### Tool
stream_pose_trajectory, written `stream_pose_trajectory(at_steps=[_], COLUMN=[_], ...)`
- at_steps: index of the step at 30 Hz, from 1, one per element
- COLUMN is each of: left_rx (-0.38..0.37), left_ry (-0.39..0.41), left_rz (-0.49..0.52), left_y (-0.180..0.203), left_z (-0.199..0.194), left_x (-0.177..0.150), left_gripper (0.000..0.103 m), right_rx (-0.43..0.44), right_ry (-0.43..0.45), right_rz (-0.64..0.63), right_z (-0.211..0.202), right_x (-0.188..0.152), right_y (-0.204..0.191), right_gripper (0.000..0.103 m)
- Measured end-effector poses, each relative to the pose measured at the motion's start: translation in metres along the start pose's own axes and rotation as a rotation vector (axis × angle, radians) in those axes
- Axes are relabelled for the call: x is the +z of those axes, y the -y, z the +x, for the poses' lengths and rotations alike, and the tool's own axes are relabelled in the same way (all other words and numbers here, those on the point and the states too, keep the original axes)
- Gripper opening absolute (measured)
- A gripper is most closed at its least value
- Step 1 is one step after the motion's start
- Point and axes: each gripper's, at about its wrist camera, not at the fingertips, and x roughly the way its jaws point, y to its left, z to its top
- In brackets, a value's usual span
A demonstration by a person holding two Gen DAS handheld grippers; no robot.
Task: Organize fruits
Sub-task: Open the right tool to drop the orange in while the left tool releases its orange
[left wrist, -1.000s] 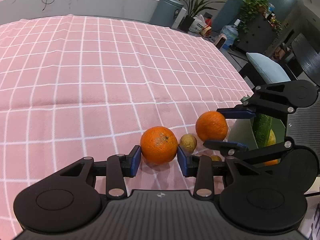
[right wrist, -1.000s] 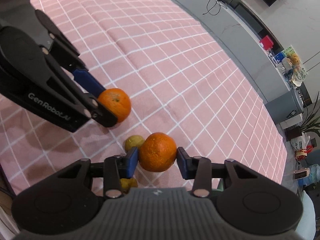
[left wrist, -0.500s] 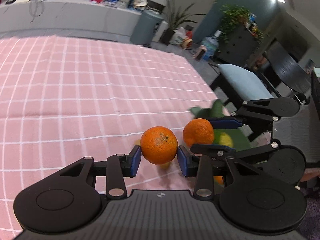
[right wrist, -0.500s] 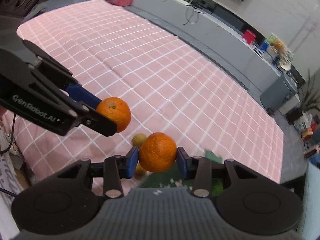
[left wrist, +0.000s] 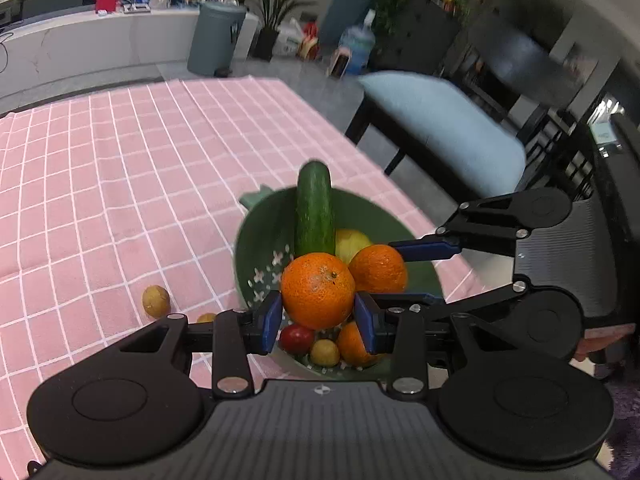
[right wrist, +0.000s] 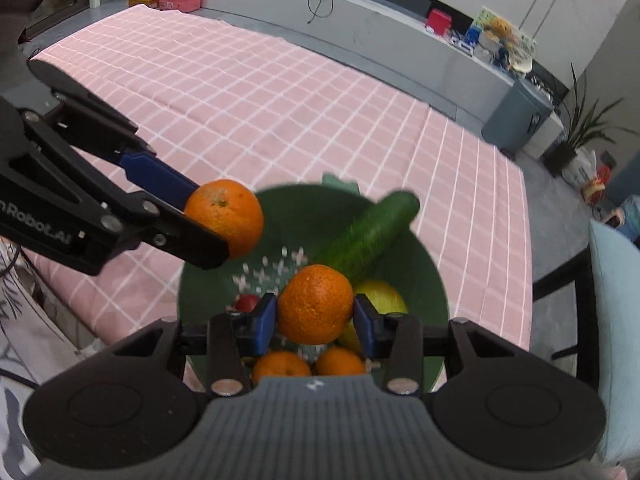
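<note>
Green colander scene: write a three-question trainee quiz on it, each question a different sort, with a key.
1. True or false: the left gripper is shut on an orange.
2. What long vegetable leans against the green colander rim: A carrot, B cucumber, C banana?
3. Fill in: the right gripper holds its orange above the ____.

Key: 1 true; 2 B; 3 colander.

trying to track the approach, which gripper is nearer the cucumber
Right. The right gripper holds its orange over the green bowl, right beside the cucumber. The left gripper holds its orange over the bowl's far rim.
</note>
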Motion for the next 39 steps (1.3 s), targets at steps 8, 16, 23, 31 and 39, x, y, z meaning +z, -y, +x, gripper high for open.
stream_pose_trajectory(at_steps=[8, 16, 23, 31, 39], left_rx=[0.109, 0.221, 0.257, 0.256, 0.251], left_ry=[-0.075, -0.155, -0.190, -0.214, -0.188], left_rz=[0.078, 0.157, 0.201, 0.217, 0.222], left_y=[0.016, 0.024, 0.027, 0.030, 0.031], left_z=[0.026, 0.054, 0.066, 0.077, 0.069], left_x=[0.005, 0.008, 0.007, 0.004, 0.003], left_gripper=[0.044, 0.044, 0.044, 0.045, 0.054], right_rx=[0.011, 0.007, -0.010, 0.001, -0.011], right_ry=[-0.024, -0.033, -0.051, -0.086, -0.069], right_rz=[0.059, 0.055, 0.000, 0.043, 0.078], right_z=[0.025, 0.039, 0.039, 0.041, 0.038], right_x=[-0.011, -0.011, -0.012, -0.017, -0.016], right_y=[0.012, 0.016, 0.009, 0.011, 0.015], right_gripper=[0.038, 0.039, 0.039, 0.039, 0.058])
